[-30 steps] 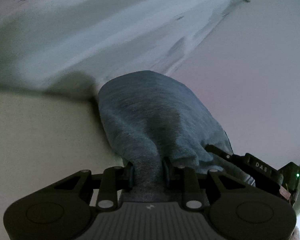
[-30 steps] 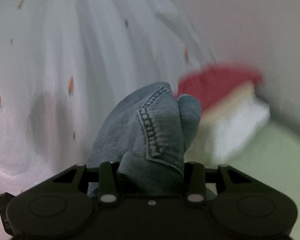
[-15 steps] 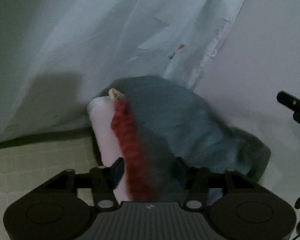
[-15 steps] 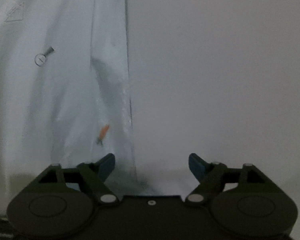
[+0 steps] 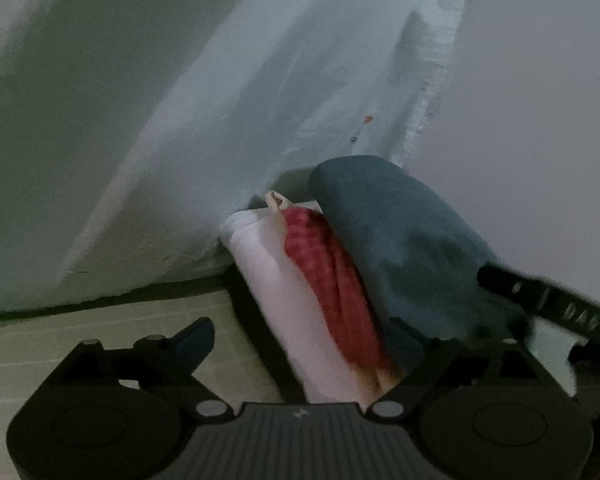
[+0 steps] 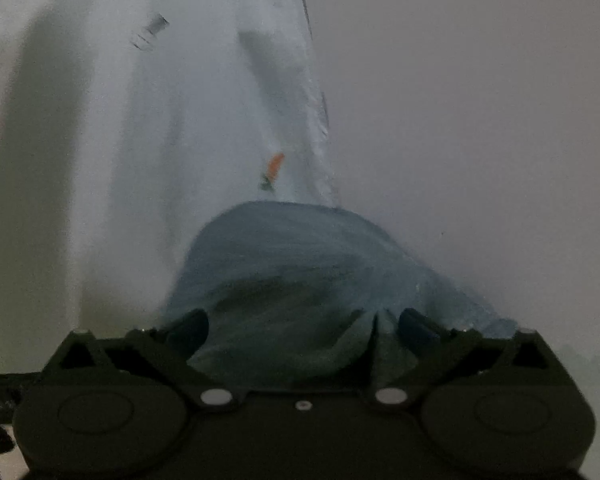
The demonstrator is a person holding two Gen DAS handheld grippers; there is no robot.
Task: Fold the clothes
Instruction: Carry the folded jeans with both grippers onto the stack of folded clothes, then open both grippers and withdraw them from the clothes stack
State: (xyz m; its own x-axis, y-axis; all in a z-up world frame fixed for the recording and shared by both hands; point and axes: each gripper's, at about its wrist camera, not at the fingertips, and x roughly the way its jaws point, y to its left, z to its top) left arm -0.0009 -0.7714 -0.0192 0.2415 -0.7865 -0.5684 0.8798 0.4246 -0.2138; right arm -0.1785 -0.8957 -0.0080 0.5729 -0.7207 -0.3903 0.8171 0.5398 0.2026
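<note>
Folded clothes stand in a small stack against a pale hanging sheet (image 5: pixel 260 92), and from left to right in the left wrist view they are a white piece (image 5: pixel 268 276), a red checked piece (image 5: pixel 328 280) and a blue denim garment (image 5: pixel 396 240), each touching the next. The stack rests on a pale green quilted surface (image 5: pixel 80 344) beside a plain wall (image 5: pixel 540 120). The left gripper (image 5: pixel 304 340) has its jaws spread wide around the near end of the stack, gripping nothing; the left fingertip (image 5: pixel 196 338) is clear of the cloth, while the right one is pressed against the denim. At the right edge of that view part of the other gripper shows, blurred. In the right wrist view the right gripper (image 6: pixel 304 326) also has its jaws wide apart, with the denim garment (image 6: pixel 292 272) bulging between them; its fingertips (image 6: pixel 188 326) touch the fabric without pinching it. An orange mark (image 6: pixel 275 164) is printed on the sheet just above the denim.
</note>
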